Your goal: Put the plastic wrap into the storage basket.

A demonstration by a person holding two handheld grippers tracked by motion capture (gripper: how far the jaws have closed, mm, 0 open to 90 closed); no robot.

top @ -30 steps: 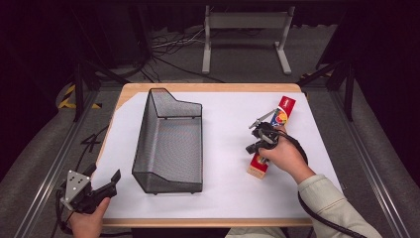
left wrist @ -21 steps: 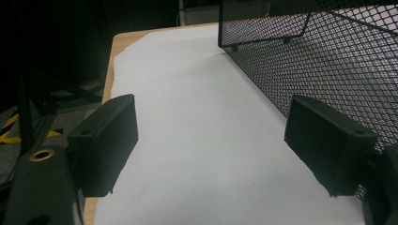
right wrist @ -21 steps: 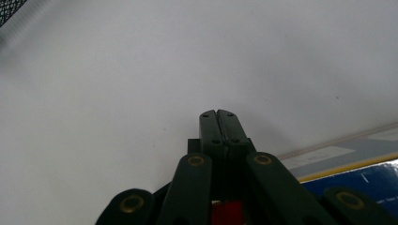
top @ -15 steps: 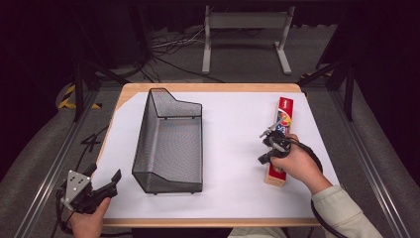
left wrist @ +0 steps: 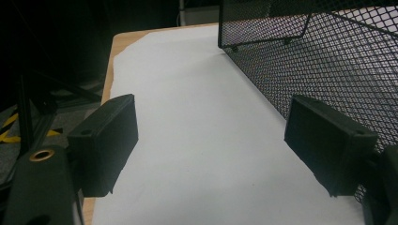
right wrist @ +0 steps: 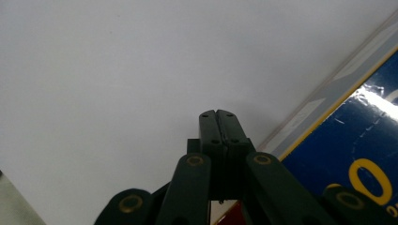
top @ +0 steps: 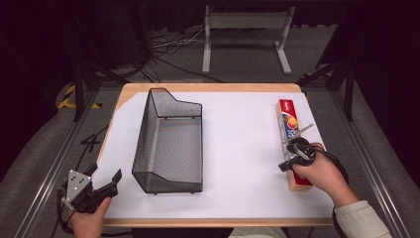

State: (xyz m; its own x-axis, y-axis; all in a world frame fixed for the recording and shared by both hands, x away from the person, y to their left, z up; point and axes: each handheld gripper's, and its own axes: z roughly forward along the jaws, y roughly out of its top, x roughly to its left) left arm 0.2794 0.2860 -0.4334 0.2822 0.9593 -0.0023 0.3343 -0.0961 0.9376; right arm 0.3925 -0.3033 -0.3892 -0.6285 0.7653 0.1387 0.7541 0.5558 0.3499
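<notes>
Down at seven o'clock, the left gripper (top: pixel 105 184) hovers off the table corner, jaws spread wide, just beside the black wire-mesh basket (top: pixel 171 141) on the white-covered table (top: pixel 242 148). Over at three o'clock, the right gripper (top: pixel 283 166) has jaws pressed together, empty, touching the long red-and-blue foil box (top: pixel 288 124) lying flat.

box (top: pixel 289 133) now flat at table edge
</notes>
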